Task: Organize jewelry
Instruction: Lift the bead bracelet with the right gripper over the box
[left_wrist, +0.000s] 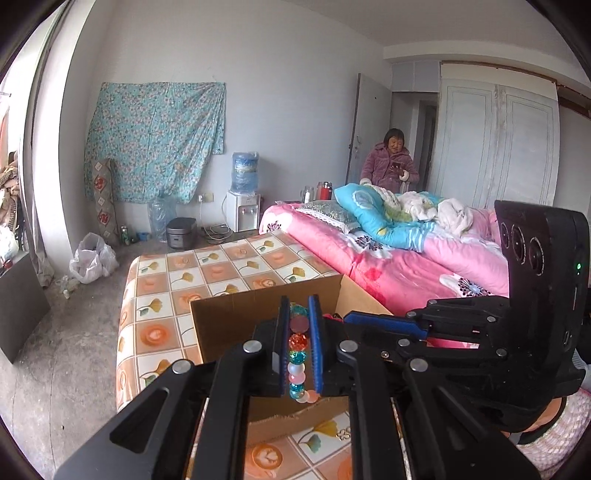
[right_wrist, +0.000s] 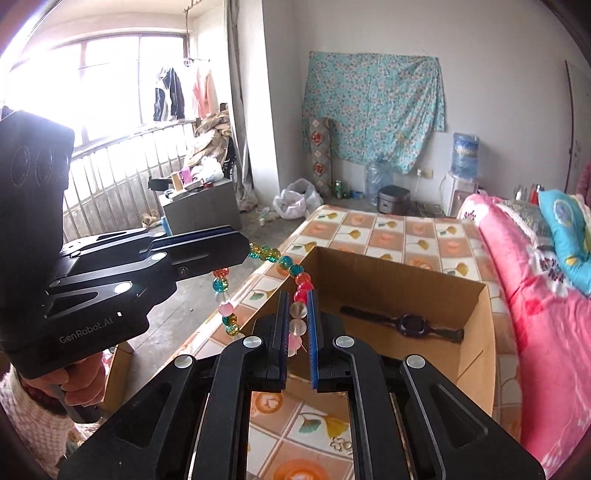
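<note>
A bracelet of coloured glass beads (left_wrist: 297, 343) is pinched between my left gripper's (left_wrist: 298, 306) blue pads. In the right wrist view the same bead bracelet (right_wrist: 271, 254) hangs stretched between both grippers: the left gripper (right_wrist: 236, 251) holds one side, my right gripper (right_wrist: 297, 301) is shut on the other. Both hold it above the near left corner of an open cardboard box (right_wrist: 476, 321). A dark wristwatch (right_wrist: 406, 325) lies flat inside the box.
The box (left_wrist: 229, 314) sits on a table with a floral checked cloth (left_wrist: 207, 273). A bed with pink bedding (left_wrist: 399, 266) runs along the right. A person in a purple coat (left_wrist: 389, 162) stands behind the bed. A water dispenser (left_wrist: 243, 195) stands by the far wall.
</note>
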